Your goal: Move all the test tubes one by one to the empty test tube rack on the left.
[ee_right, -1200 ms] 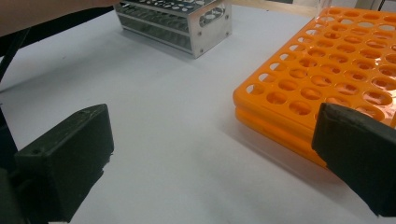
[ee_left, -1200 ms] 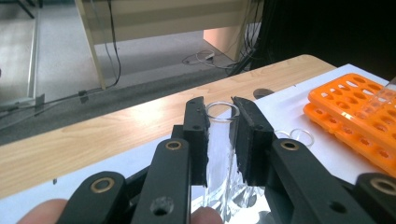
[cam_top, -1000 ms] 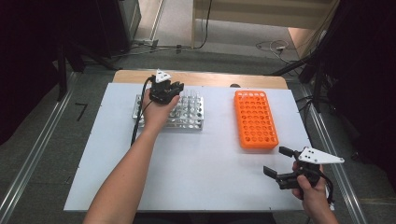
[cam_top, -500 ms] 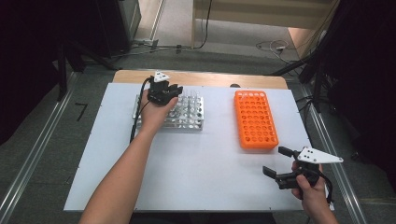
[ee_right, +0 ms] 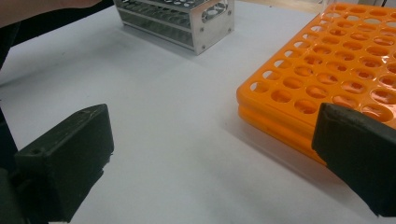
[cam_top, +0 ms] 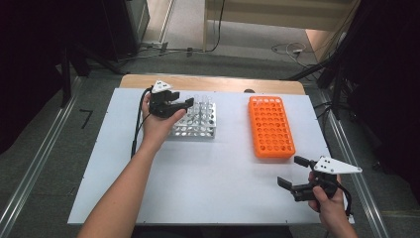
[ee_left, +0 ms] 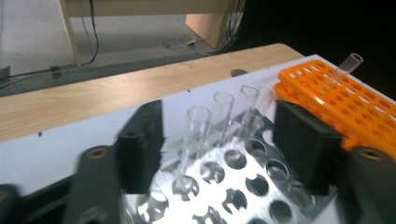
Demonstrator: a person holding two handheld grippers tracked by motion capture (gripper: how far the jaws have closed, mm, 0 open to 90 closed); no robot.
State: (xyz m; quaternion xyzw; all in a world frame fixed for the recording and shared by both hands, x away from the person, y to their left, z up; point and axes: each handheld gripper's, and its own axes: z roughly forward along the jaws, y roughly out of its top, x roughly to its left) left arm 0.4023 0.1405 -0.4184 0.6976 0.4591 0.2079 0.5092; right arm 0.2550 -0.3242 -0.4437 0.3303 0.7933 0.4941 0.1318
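A metal tube rack (cam_top: 198,128) (ee_left: 243,186) stands at the back left of the white table, with several clear glass tubes (cam_top: 200,105) (ee_left: 198,126) upright in it. My left gripper (cam_top: 184,106) (ee_left: 219,140) hovers over the rack's left side. Its jaws have just been opening and now stand apart; the tubes rise between them, untouched by the pads. An orange rack (cam_top: 270,126) (ee_left: 336,98) (ee_right: 336,70) lies to the right, one tube (ee_left: 348,63) standing in it. My right gripper (cam_top: 289,171) (ee_right: 210,154) is open and empty near the front right.
The white table top (cam_top: 213,188) has a wooden strip (cam_top: 213,82) along its far edge. A black cable (cam_top: 136,129) trails from the left gripper along the forearm. Grey floor and metal rails flank the table.
The left gripper's jaws have opened from shut, and the hand has drifted a little left, toward the rack's near-left side. The right gripper has not moved.
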